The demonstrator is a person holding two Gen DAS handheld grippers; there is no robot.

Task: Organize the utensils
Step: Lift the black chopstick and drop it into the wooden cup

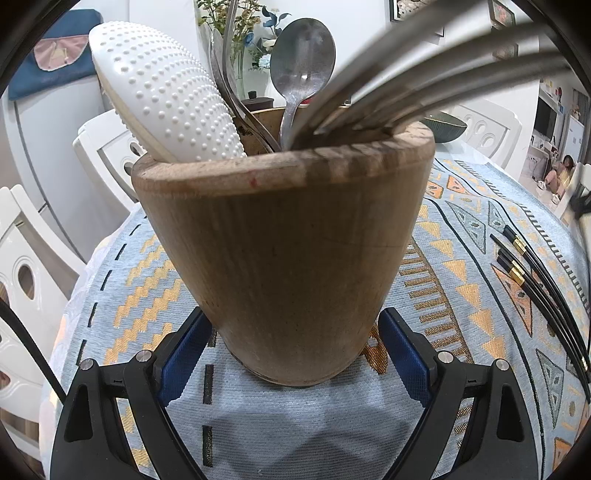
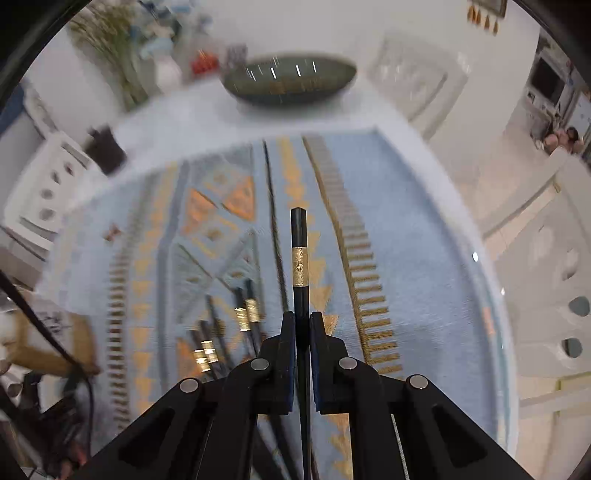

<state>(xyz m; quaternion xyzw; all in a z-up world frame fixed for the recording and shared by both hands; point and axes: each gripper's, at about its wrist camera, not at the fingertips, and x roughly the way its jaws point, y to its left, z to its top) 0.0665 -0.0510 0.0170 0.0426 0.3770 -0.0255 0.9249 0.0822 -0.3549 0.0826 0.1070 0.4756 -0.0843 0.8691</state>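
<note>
A wooden utensil holder point(image 1: 284, 236) stands upright on the patterned tablecloth point(image 1: 122, 280). My left gripper point(image 1: 294, 317) is shut on its lower part, one blue pad against each side. In the holder are a white dotted rice paddle point(image 1: 166, 92), a metal spoon point(image 1: 301, 62) and several metal utensils point(image 1: 424, 77) leaning right. Several black chopsticks point(image 1: 535, 284) with gold bands lie on the cloth to the right. My right gripper point(image 2: 302, 319) is shut on one black gold-banded chopstick point(image 2: 298, 258), which points forward above the cloth. More chopsticks point(image 2: 229, 332) lie blurred below it to the left.
A dark green bowl point(image 2: 291, 79) sits at the table's far end, near a vase of flowers point(image 1: 240, 33). White chairs point(image 1: 110, 147) ring the table. A person point(image 1: 561, 173) sits on the floor far to the right. Dark cables point(image 2: 55, 406) hang at lower left.
</note>
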